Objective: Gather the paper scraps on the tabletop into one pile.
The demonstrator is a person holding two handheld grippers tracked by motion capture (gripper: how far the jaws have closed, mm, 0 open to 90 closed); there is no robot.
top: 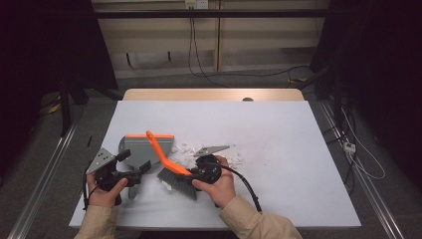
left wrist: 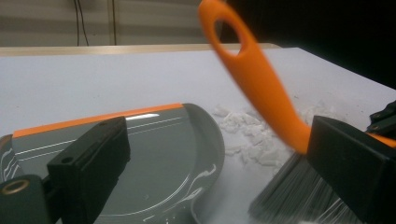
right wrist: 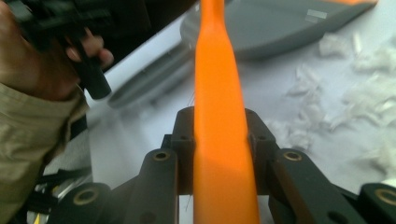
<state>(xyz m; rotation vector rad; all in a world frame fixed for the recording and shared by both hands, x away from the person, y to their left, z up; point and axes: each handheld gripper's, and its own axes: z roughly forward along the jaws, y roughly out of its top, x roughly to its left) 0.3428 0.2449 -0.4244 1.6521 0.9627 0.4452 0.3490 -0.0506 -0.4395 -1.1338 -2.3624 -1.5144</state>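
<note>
Evidently caught mid-sweep, by my reading: gathering scraps (top: 188, 151) on the bench (top: 278, 149) toward the dustpan (top: 142, 146). Found the brush (top: 160, 149) tilted, with bristles down on the bench just in front of the pan's near side and the orange handle slanting up across the pan's mouth. Saw the scraps lying in a loose white patch just beside the pan's right edge, reaching on to the right, well short of being collected; spotted none inside the pan in the left gripper view.

Judged the next move to call for carrying the bristles out past the far side of the patch, setting them down flat, then drawing them toward the pan's open lip in a low, light stroke, with the pan kept steady against the bench. Reckoned that a hard flick would scatter such light bits.

Saw the right gripper (top: 193, 172) pressed tight on the brush's handle, low down near the bristles; confirmed in the right gripper view, with both jaws against the orange on either side. Saw the left gripper (top: 133, 163) at the pan's near end, jaws spread wide, with the pan's grey floor showing between them. Could make out no pad pressing on the pan or its handle, so took it as loosely straddling rather than pinching.
</note>
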